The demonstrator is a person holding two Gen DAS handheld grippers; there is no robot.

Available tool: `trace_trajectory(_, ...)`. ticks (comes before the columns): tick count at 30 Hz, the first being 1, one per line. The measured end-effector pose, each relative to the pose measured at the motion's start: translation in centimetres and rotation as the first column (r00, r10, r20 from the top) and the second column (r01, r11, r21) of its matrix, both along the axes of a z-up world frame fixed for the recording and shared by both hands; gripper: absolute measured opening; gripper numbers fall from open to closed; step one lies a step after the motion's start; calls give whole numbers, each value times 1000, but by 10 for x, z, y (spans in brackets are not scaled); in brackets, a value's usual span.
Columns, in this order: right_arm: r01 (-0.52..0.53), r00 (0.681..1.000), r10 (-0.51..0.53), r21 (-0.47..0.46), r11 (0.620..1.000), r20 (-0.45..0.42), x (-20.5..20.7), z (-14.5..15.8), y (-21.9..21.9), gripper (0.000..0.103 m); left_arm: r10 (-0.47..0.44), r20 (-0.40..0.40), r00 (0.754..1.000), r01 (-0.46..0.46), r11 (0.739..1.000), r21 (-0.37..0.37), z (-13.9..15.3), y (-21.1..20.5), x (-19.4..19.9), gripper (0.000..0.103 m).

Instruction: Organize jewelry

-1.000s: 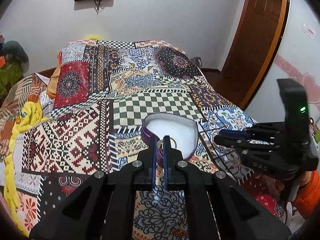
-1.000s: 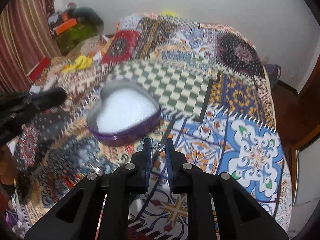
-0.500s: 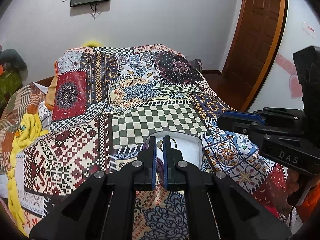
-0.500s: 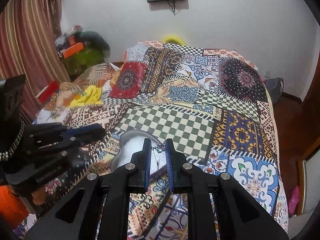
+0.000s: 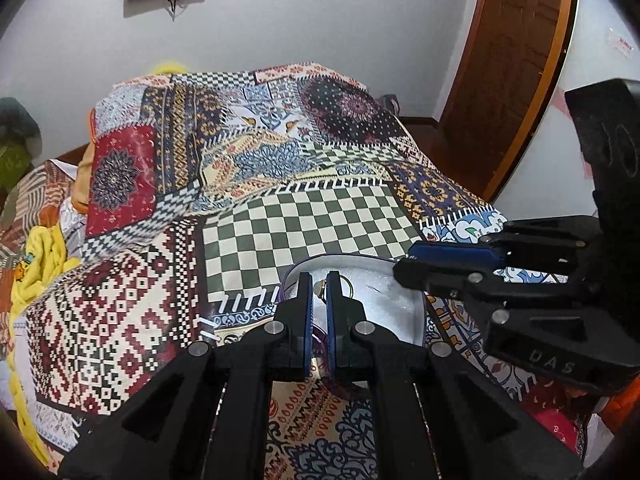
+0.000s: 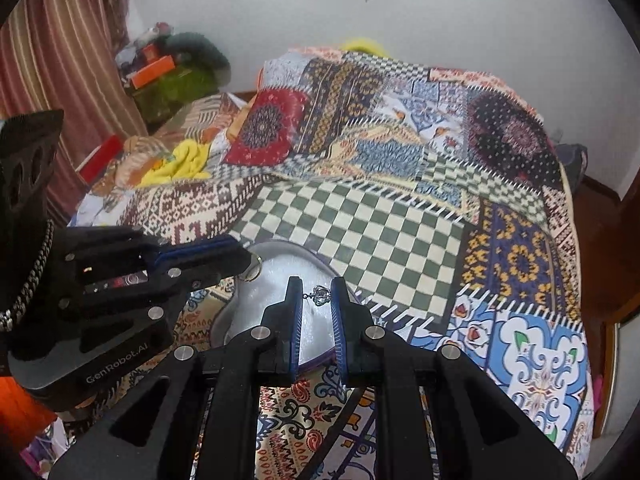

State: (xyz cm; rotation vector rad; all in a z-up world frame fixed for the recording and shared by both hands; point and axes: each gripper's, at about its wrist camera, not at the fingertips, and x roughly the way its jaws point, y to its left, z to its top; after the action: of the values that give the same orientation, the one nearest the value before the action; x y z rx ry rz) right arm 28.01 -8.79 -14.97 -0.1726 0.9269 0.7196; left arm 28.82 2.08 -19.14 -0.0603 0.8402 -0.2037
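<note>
**Both tongs poised over the heart-shaped box, each with a small piece**

The patchwork-covered bed (image 5: 304, 224) carries everything here. On it, directly below and just ahead of both tools, sits the purple heart-shaped box (image 6: 280, 280) with its white padded inside facing up.

The left tongs (image 5: 319, 289) are closed on a gold ring earring (image 5: 346, 289), whose hoop shows beside the right pad, over the box's near-left part. The right tongs (image 6: 316, 294) stand narrowly apart, and a small silver crown charm (image 6: 320, 294) with a short chain bridges the gap, touching both pads, so it appears lightly pinched.

The relation that matters: the box lies straight under both tips, white lining open to them. In my judgement the right piece hangs nearer the box's middle, so a short lowering and release should land it; the left hoop sits close to the rim and could catch the wall.
</note>
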Motion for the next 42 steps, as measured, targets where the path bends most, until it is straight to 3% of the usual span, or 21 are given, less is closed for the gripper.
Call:
trace_trajectory(12, -42, 998, 41, -26, 999, -50, 6, -15, 5, 13, -38, -42, 998, 37, 999, -11, -10, -5, 13, 5)
trace_trajectory(22, -70, 998, 70, -74, 995, -6, 0, -14, 10, 13, -37, -42, 998, 36, 999, -9, -5, -4, 12, 5)
trace_trajectory(30, -50, 997, 56, -119, 992, 47, -9, -5, 10, 18, -20, -13, 1000, 20, 1000, -1, 14, 1, -3, 5)
trace_trajectory(42, -16, 995, 24, -93, 996, 92, -37, 29, 1, 19, -22, 27, 999, 21, 999, 36, 45, -3, -44, 6)
